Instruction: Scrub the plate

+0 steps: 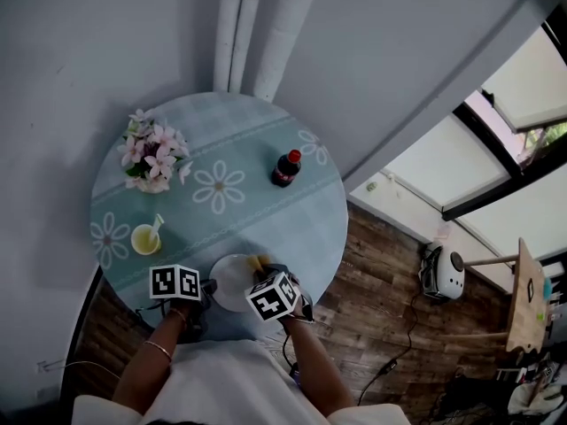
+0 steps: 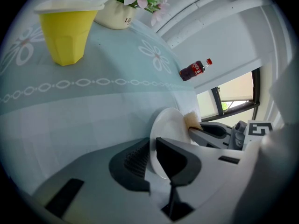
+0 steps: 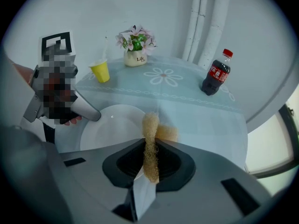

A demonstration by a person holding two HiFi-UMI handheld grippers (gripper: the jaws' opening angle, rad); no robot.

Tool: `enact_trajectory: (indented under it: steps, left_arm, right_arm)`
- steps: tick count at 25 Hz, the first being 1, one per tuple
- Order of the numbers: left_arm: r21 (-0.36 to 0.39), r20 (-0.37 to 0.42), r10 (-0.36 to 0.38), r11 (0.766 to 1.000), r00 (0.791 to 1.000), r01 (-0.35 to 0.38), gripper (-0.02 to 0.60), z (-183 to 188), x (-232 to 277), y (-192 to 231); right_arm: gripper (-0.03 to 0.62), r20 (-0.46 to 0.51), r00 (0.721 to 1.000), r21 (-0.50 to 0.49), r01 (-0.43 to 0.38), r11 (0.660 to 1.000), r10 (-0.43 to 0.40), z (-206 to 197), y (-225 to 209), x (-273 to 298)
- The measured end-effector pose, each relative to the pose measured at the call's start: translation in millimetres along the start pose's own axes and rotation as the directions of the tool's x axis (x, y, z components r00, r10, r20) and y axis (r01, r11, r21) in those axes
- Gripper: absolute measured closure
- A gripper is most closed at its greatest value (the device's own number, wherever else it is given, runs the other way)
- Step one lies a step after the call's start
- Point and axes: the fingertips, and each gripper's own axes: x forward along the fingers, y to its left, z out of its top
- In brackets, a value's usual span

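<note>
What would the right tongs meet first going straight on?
Probably the white plate, near its rim: the scrub pad gripped by the right tongs lies over it, though depth is unclear.

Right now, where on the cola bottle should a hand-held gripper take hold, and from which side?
The cola bottle stands upright and alone on the table. I'd grip its narrow neck just under the red cap, probably coming in level from the near side, where bare cloth leaves room.
</note>
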Motion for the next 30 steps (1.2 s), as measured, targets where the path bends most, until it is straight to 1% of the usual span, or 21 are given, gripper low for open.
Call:
enact_trajectory:
  steps: [8,12,14,17,21,27,30]
  left_arm:
    - [0.003,0.003,0.009,1.000,1.000,-0.009,0.531,0.1,-0.1,-0.7]
    - [-0.005,0.000,0.007,1.000,1.000,-0.007,0.531,-0.1,0.3,-0.3]
    - [-0.005,-0.008,0.006,1.000,1.000,-0.006,0.530,0.2,0.1,0.0]
    - [-0.005,-0.010,0.008,1.000,1.000,-0.008,0.531,0.1,0.0,0.0]
    - [0.007,-0.007,0.014,1.000,1.000,-0.014,0.529,-0.4,0.2,-1.3]
    - [0.013,-0.013,0.009,1.000,1.000,-0.009,0.531,0.1,0.0,-1.9]
    - [0.014,-0.016,0.002,1.000,1.000,-0.001,0.531,-0.5,-0.3,-2.0]
  right_arm:
    - [0.531,0.003,1.000,-0.038,0.026,0.999,-0.026,13.1,-2.7,6.2]
    - [0.531,0.012,0.999,-0.090,0.031,0.995,-0.030,18.7,0.3,9.2]
    - [0.531,0.016,1.000,-0.117,0.019,0.993,-0.017,22.5,3.3,10.5]
    - [0.531,0.024,1.000,-0.115,-0.011,0.993,0.014,28.8,11.0,12.5]
    - [0.531,0.022,1.000,-0.141,-0.012,0.990,0.015,34.4,21.0,16.3]
    - [0.531,0.020,0.999,-0.149,-0.036,0.988,0.039,39.3,28.0,19.0]
    - [0.531,0.005,0.998,-0.156,-0.063,0.986,0.064,39.8,33.2,20.4]
